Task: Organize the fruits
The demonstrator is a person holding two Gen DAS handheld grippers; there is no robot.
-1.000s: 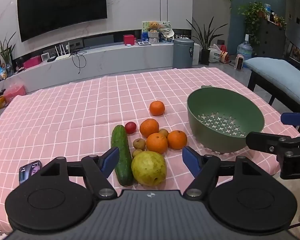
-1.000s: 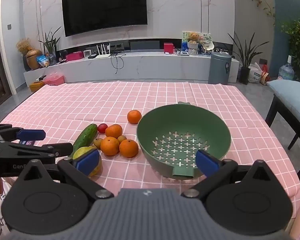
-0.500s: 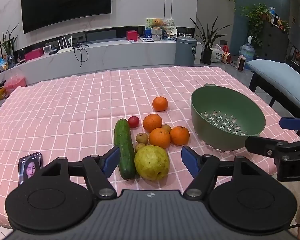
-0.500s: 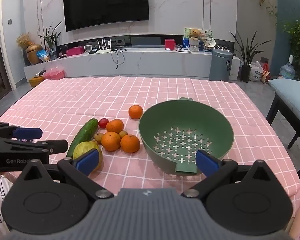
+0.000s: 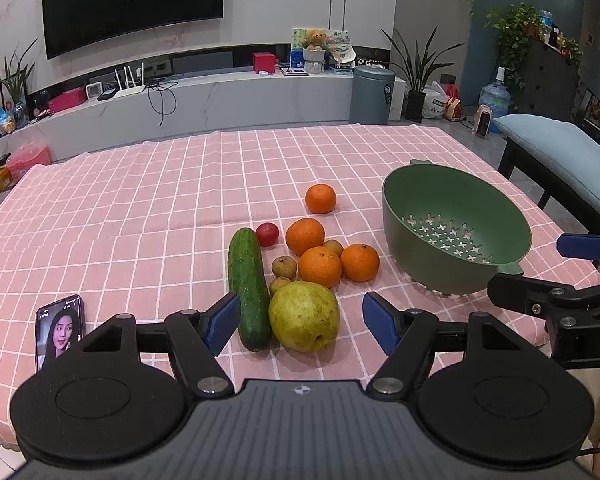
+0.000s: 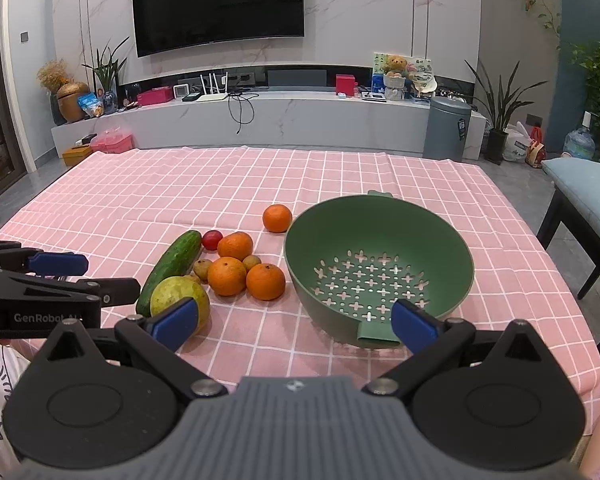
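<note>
Pink checked bench (image 5: 140, 208): my left claw (image 5: 300, 322) is released, pear (image 5: 303, 316) just ahead between its fingers. I advance low, clench gently. Right claw (image 6: 294, 320) released, colander (image 6: 380, 240) ahead.

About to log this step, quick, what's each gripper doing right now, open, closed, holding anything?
Left gripper: open, holding nothing, above the table's near edge.
Right gripper: open, holding nothing.

The right tool (image 6: 294, 322), fingers spread wide, hovers over a pink checked table (image 6: 140, 204). Ahead sits an empty green colander (image 6: 452, 248); ahead-left lie oranges (image 6: 265, 281), a pear (image 6: 172, 294) and a cucumber (image 6: 172, 264).
</note>
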